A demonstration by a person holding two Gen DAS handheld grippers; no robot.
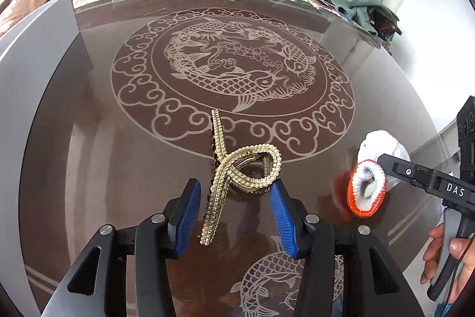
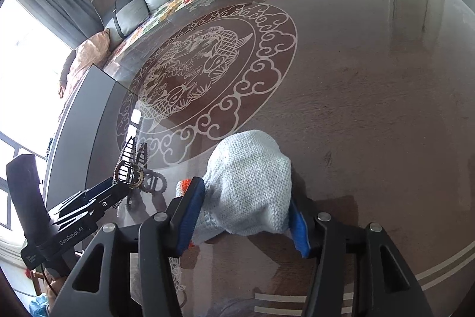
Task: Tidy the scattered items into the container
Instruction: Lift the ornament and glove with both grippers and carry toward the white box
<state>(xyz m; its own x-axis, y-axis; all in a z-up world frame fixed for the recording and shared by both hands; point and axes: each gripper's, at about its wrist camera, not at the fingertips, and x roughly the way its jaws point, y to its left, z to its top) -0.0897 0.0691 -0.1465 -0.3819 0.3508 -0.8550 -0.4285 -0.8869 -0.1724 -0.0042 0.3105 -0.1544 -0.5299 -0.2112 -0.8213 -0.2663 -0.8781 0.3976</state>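
Between blue fingers (image 1: 187, 216): pearl-studded gold clip (image 1: 237, 168).

Hair claw (image 1: 237, 171): gold, pearl-studded. Glove (image 1: 371, 177): white knit, orange cuff. Table (image 1: 104, 138): brown, pale fish-and-cloud medallion. Gripper pads (image 1: 187, 216): blue.

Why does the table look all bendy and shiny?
Left wrist view: the fisheye lens curves the glass table, which mirrors the room behind; the hair clip stays sharp. Right wrist view: the window glares white, and the knitted glove casts a soft shadow.
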